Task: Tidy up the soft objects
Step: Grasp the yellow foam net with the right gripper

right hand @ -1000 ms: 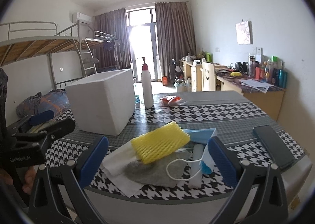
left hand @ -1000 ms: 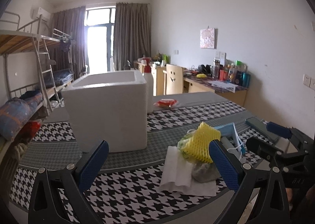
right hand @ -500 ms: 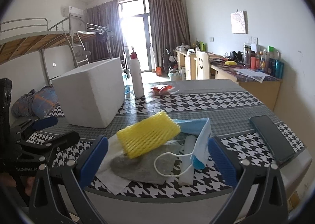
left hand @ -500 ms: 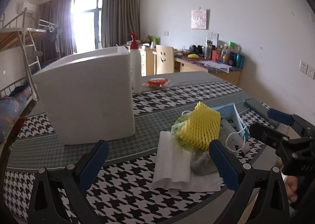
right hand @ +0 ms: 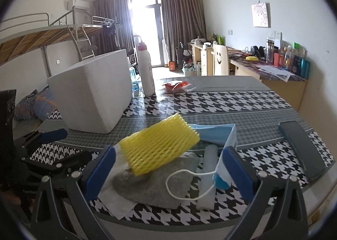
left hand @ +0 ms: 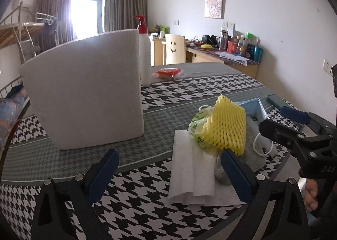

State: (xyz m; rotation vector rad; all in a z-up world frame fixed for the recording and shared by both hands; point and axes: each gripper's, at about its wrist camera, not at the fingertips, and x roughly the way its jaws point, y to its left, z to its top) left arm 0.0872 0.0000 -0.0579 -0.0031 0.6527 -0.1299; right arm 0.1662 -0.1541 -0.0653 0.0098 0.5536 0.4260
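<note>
Both grippers hover at the near edge of the desk (right hand: 210, 101), each with its blue fingers spread wide and nothing between them. The soft things lie heaped at that near edge: a yellow foam net (right hand: 160, 147) on top, tilted up to the right, resting on a grey cloth (right hand: 155, 185) and white tissue sheets (left hand: 191, 168), with a green plastic bag (left hand: 200, 126) tucked behind it and a blue face mask (right hand: 219, 136) to its right, its white ear loop (right hand: 181, 185) trailing over the cloth. The right gripper (right hand: 168, 174) faces the net squarely; the left gripper (left hand: 168, 176) sits to the left of the heap, lined up more with the tissue. The white foam box (left hand: 84, 101) stands farther back and to the left, well apart from the heap, and looks the likely place to drop things. The net seems the sensible first pick: approach low and level, straddle its short width, and press in gently, since it will crush easily. Lift straight up so the ear loop and bag are not dragged along, and steer clear of the dark phone (right hand: 305, 149) at the far right.
</note>
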